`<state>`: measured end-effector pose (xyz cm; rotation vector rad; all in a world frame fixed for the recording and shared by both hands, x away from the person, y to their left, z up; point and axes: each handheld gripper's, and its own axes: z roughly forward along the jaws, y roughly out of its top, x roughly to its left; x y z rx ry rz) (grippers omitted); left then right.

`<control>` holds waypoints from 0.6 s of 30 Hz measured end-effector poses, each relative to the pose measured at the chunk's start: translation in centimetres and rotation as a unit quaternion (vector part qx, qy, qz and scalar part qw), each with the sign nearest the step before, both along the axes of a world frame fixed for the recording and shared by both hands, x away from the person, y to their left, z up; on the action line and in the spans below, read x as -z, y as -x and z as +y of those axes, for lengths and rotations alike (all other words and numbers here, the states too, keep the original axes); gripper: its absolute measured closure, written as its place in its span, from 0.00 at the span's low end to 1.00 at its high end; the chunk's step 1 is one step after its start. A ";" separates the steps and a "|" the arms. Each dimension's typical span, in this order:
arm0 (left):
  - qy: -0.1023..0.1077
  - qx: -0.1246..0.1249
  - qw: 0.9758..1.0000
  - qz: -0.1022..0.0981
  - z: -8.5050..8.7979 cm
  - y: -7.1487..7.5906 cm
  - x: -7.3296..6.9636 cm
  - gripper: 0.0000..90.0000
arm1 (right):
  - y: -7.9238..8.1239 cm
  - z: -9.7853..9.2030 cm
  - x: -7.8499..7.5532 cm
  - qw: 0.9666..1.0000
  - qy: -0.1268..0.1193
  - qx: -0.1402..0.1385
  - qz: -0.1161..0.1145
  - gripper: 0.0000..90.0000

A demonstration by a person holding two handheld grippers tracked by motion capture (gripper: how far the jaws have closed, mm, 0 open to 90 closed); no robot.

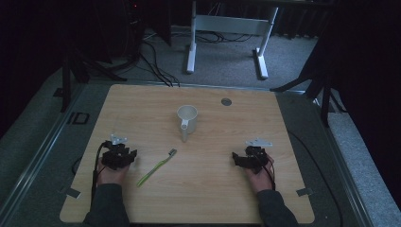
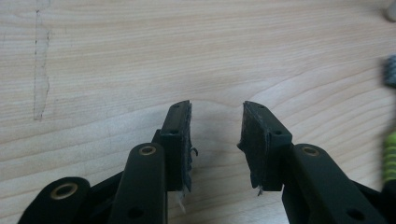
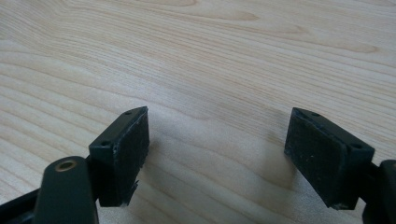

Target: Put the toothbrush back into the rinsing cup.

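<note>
A green toothbrush (image 1: pixel 156 167) is seen lying flat on the wooden table (image 1: pixel 227 189), slanted, with its bristled head pointed toward the white mug (image 1: pixel 187 119). The mug stands upright beyond the toothbrush's head, well apart from it, its handle turned toward the person's side. Just beside the toothbrush, on its left, the left gripper (image 1: pixel 119 156) is held low over the table; in the left gripper view (image 2: pixel 217 135) its jaws are seen parted, with bare wood between the pads and nothing pinched, and a blurred strip of the toothbrush's green handle (image 2: pixel 390 158) is caught at the right edge. Well apart from the toothbrush, on its right, the right gripper (image 1: pixel 247 158) is held over the table; its jaws (image 3: pixel 217 149) are spread wide over bare wood.
</note>
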<state>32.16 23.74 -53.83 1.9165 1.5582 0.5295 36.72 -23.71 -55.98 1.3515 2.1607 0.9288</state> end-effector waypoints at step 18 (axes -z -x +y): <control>-0.009 0.053 0.999 0.004 -1.6 -0.2 -3.4 0.68 | 0.0 0.0 0.0 1.000 0.000 0.000 0.000 0.24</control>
